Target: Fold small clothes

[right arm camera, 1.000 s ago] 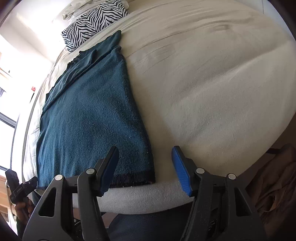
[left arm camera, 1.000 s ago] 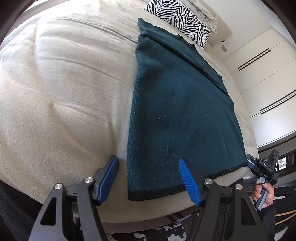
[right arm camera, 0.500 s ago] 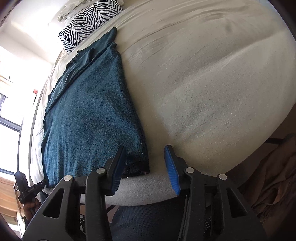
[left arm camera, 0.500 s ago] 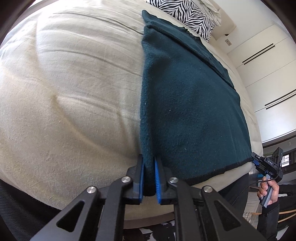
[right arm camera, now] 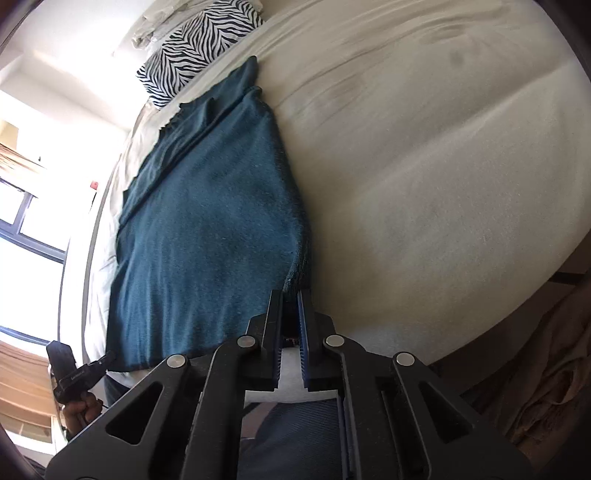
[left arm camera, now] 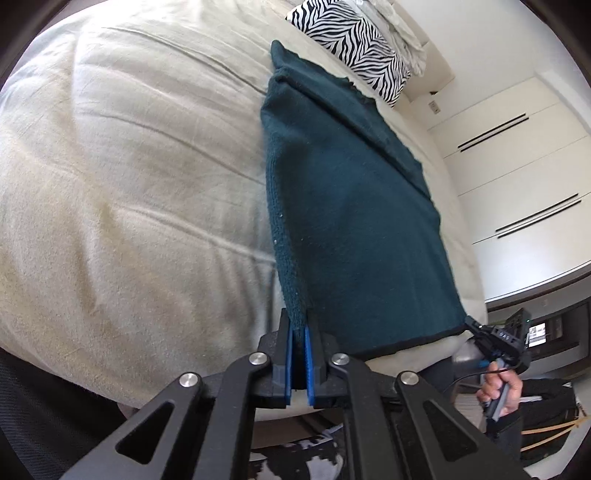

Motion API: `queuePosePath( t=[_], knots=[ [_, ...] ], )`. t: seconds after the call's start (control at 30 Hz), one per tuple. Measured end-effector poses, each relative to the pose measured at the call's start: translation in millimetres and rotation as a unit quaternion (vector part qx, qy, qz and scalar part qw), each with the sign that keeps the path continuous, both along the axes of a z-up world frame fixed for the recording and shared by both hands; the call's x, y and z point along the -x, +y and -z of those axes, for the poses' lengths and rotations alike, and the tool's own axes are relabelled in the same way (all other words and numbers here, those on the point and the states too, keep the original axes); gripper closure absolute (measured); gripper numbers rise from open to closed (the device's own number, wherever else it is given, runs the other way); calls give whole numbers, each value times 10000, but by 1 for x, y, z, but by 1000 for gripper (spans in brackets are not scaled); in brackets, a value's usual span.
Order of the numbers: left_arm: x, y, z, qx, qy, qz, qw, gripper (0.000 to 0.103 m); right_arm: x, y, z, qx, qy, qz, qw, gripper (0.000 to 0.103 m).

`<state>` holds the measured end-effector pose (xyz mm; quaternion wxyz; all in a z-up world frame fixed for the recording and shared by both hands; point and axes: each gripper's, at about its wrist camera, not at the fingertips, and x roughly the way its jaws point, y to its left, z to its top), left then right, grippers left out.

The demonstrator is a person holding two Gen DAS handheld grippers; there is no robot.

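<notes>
Both grippers are clamped onto the near hem of the dark teal cloth (left arm camera: 354, 229). Left gripper (left arm camera: 299, 334) has its blue pads pinched tight on the cloth's near-left corner, fabric bunched up between them. Right gripper (right arm camera: 290, 301) just finished closing too, pads squeezed on the near-right corner, which is a bit lifted and curled there. From each gripper the cloth runs straight ahead, lying flat across the cream bed (left arm camera: 122, 206), with its far end folded over. Way out past the far end sits a zebra-print pillow (left arm camera: 351, 35). From the left camera you can see the right hand (left arm camera: 498, 387) off to the side holding its gripper handle.
</notes>
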<state>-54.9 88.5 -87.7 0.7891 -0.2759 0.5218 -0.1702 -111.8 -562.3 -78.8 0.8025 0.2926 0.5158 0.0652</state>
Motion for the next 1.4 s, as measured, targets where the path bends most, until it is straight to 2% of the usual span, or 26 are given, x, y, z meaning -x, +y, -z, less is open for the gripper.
queuePosePath(
  t=[0.17,0.33,0.8,1.1,1.27,1.4],
  knots=[
    [-4,8,-20,535,-242,-156,9982,97,-12,12,-28,-421,-437,-40,9982,96],
    [-8,14,-21,894,-235,-268,9954,97,-30,25,-40,-515,-529,-143,9972,96],
    [-38,23,-46,1181,-582,-402,9905,97,-83,41,-77,-571,-1065,-109,9926,96],
    [-102,28,-77,1340,-997,-664,9837,97,-159,37,-107,-348,-1509,80,9879,96],
    [-155,32,-88,1444,-1087,-849,9799,97,-217,42,-114,-287,-1639,199,9859,96],
    [-200,27,-95,1349,-1166,-890,9799,97,-266,49,-112,-135,-1674,240,9855,96]
  ],
)
